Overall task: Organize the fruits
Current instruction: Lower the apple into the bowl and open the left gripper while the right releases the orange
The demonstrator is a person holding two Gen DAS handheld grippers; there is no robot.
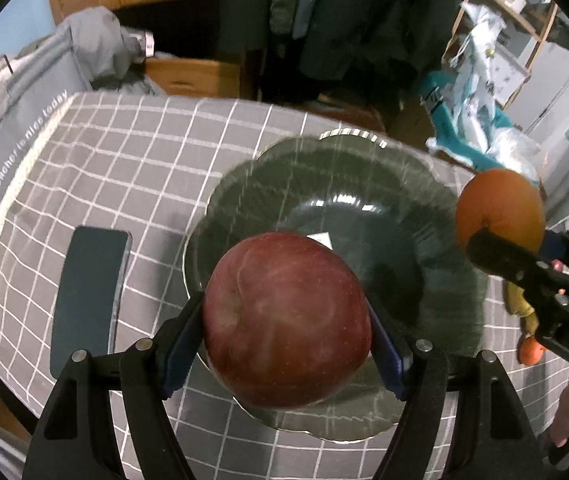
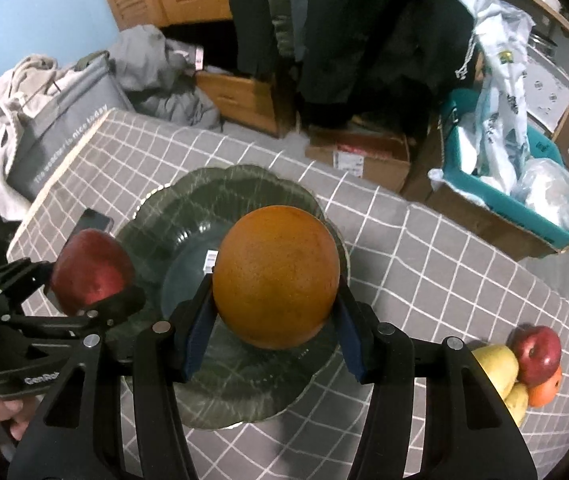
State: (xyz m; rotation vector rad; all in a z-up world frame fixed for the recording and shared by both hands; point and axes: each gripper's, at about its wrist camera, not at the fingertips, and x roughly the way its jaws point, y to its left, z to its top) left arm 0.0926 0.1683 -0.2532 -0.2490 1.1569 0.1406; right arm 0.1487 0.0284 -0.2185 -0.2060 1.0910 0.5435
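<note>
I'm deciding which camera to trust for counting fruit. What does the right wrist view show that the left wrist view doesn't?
Only the right wrist view shows the whole fruit pile at the table's right: a red apple, yellow fruit and a small orange one. It also shows the cardboard box on the floor.

Only the left wrist view shows the dark phone in full.

Both show the green plate, the apple in the left gripper, and the orange in the right gripper.

glossy glass plate (image 2: 244, 400), matt checked cloth tablecloth (image 2: 424, 272), dimpled orange (image 2: 276, 276), smooth waxy apple (image 1: 284, 320)
</note>
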